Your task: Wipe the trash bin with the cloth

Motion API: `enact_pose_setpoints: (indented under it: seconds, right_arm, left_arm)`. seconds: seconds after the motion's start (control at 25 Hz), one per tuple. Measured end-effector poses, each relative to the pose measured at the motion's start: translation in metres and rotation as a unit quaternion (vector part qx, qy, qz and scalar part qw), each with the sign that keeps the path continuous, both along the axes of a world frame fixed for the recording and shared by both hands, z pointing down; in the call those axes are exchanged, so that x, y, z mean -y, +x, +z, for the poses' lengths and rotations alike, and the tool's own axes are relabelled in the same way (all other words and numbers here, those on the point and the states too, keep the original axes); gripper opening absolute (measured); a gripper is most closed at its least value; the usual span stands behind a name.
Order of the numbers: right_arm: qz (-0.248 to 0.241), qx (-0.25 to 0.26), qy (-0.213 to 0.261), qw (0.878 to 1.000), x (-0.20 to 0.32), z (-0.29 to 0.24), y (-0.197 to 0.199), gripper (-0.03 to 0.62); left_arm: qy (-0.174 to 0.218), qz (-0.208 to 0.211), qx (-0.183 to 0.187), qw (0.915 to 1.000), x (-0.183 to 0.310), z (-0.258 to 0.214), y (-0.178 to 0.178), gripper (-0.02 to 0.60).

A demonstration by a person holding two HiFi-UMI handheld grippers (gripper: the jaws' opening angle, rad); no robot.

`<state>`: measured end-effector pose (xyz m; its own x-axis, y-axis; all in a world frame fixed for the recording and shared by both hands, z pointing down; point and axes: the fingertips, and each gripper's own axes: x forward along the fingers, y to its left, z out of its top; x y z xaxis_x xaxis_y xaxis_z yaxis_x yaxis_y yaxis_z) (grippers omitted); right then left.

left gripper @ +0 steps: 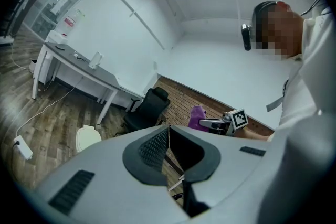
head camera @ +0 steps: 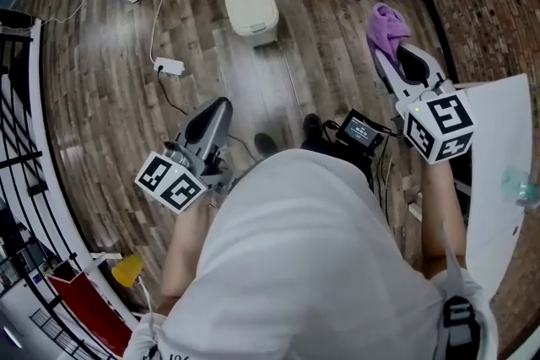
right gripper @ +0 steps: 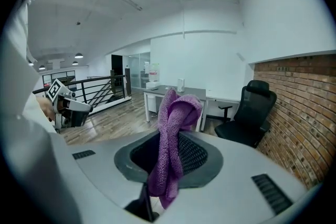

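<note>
A cream trash bin (head camera: 251,8) with a closed lid stands on the wood floor ahead of me; it also shows low at the left as the bin (left gripper: 87,138) in the left gripper view. My right gripper (head camera: 390,55) is shut on a purple cloth (head camera: 386,25), which sticks up between the jaws and hangs down as the cloth (right gripper: 173,139). My left gripper (head camera: 218,107) is held at the lower left, shut with nothing between its jaws (left gripper: 167,139). Both grippers are well short of the bin.
A white power strip (head camera: 169,66) with a cable lies on the floor left of the bin. A black office chair (right gripper: 249,113) and white desks (right gripper: 181,93) stand beyond. A black railing (head camera: 21,139) runs along the left, a brick floor strip (head camera: 489,4) at the right.
</note>
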<state>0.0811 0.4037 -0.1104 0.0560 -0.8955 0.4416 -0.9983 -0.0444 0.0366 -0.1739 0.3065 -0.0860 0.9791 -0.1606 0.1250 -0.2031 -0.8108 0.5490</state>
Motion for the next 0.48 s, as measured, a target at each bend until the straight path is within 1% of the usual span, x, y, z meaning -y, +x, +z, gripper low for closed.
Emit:
enact_pose_setpoints:
  seconds: [0.16, 0.48]
  right_arm:
    - [0.000, 0.037, 0.015, 0.999, -0.009, -0.007, -0.004, 0.081]
    - [-0.021, 0.097, 0.018, 0.995, -0.009, 0.000, -0.028, 0.081]
  left_arm:
    - [0.001, 0.007, 0.001, 1.0000, -0.007, -0.003, 0.009, 0.006]
    - [0.000, 0.014, 0.004, 0.9999, -0.016, -0.005, 0.019, 0.006]
